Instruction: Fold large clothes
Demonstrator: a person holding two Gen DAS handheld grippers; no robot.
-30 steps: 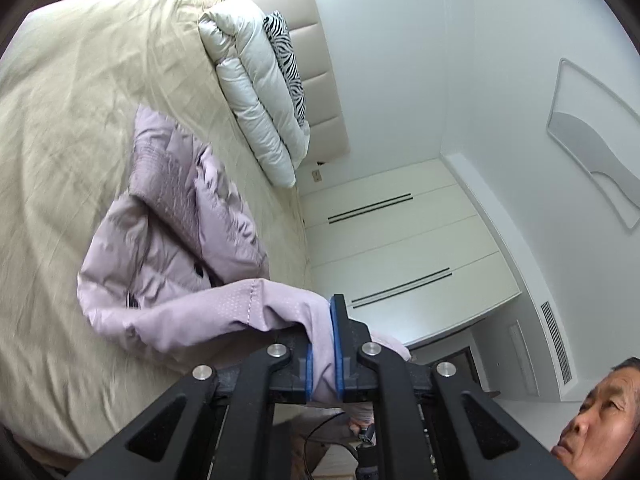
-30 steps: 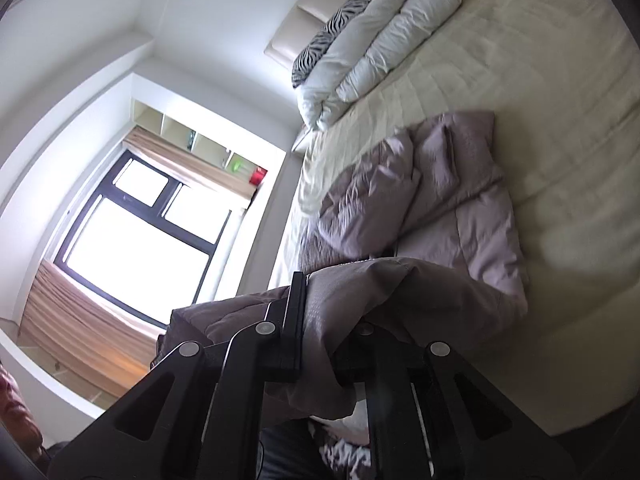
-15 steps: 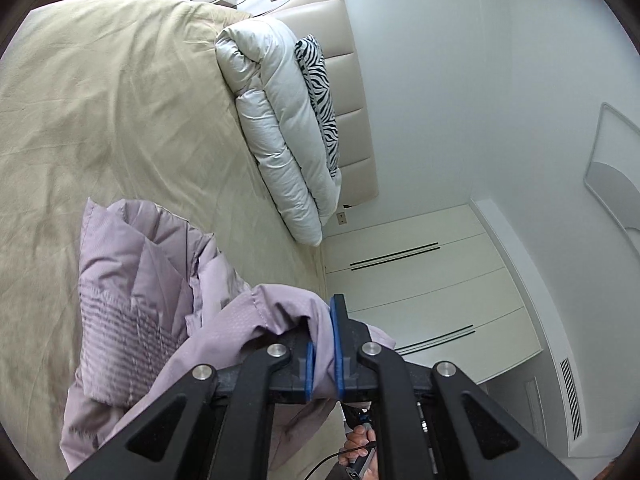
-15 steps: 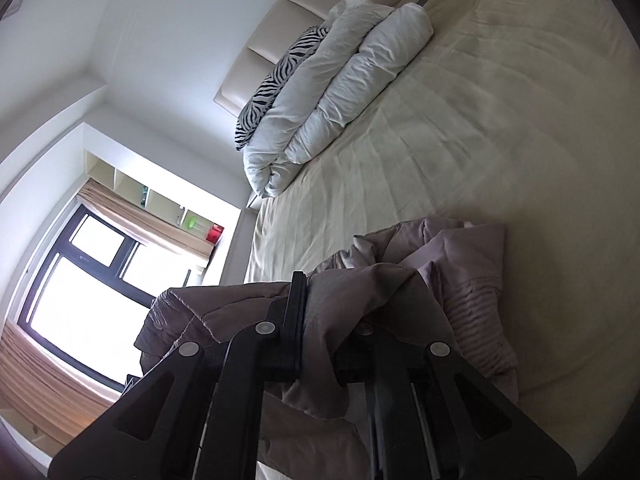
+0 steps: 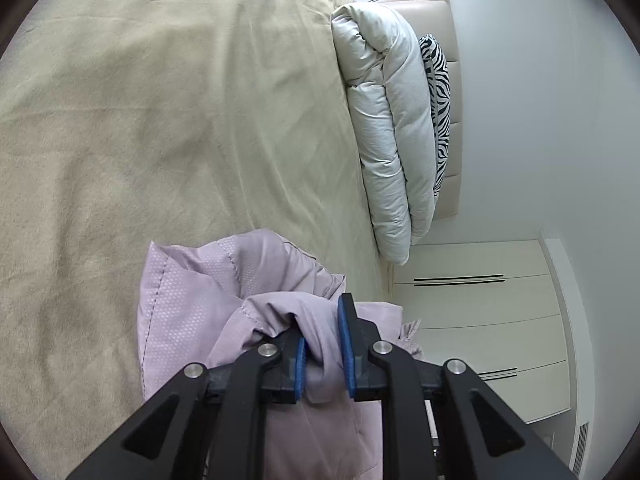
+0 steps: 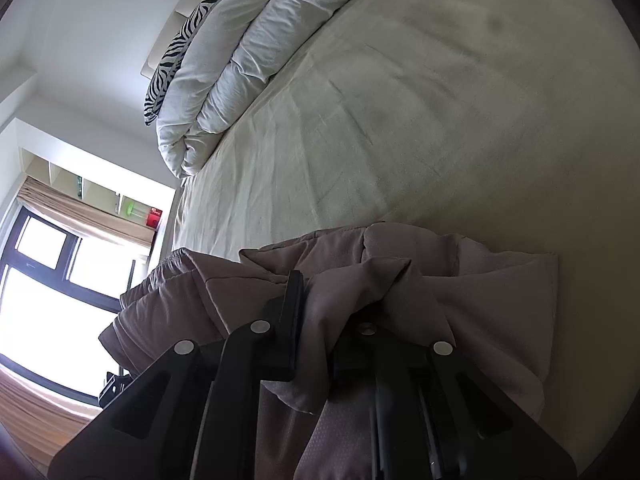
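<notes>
Jacket [image 5: 192,300] is bunching closer, lifting off bed [image 5: 160,120]; both fingers are still pinching it, left [image 5: 322,354], right [image 6: 320,320]; fold is progressing.

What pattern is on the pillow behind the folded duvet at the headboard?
Black-and-white zebra stripes on the pillow, clearest in the left wrist view.

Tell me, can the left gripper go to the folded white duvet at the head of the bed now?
Probably not yet. The left gripper has its jaws shut on the lilac jacket, so it is occupied. The bed toward the white duvet looks free.
</notes>
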